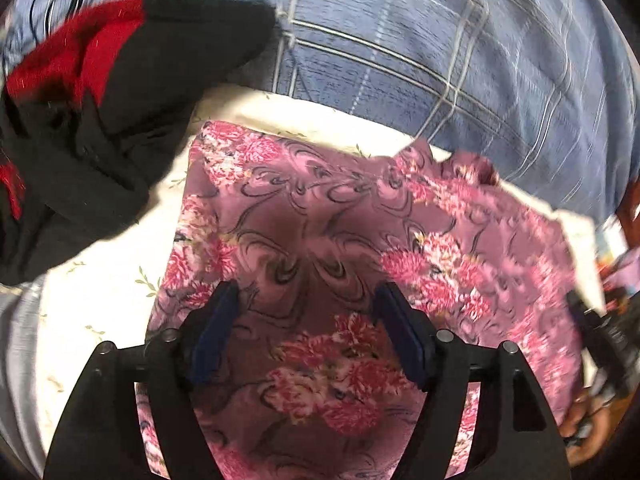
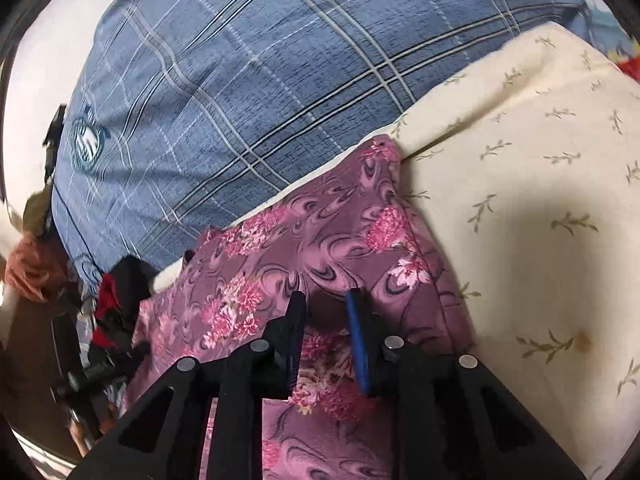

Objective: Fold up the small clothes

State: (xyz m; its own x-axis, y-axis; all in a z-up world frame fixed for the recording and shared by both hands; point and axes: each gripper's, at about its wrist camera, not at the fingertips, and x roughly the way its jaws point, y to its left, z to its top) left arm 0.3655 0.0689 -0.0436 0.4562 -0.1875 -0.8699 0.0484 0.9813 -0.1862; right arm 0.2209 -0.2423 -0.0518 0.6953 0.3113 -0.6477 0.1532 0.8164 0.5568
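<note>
A pink and mauve floral garment (image 1: 320, 232) lies spread on a cream sheet with small leaf prints (image 1: 96, 300). My left gripper (image 1: 306, 292) hovers over the garment's near part, wide open and empty. In the right wrist view the same garment (image 2: 320, 248) lies under my right gripper (image 2: 326, 300), whose jaws stand a small gap apart over the cloth with nothing between them. The right gripper also shows at the right edge of the left wrist view (image 1: 600, 332), and the left one at the lower left of the right wrist view (image 2: 92, 372).
A black and red garment (image 1: 100, 120) is heaped at the left, touching the sheet; it also shows in the right wrist view (image 2: 116, 304). A blue plaid pillow (image 2: 240, 80) lies behind the sheet. The cream sheet (image 2: 540, 200) stretches to the right.
</note>
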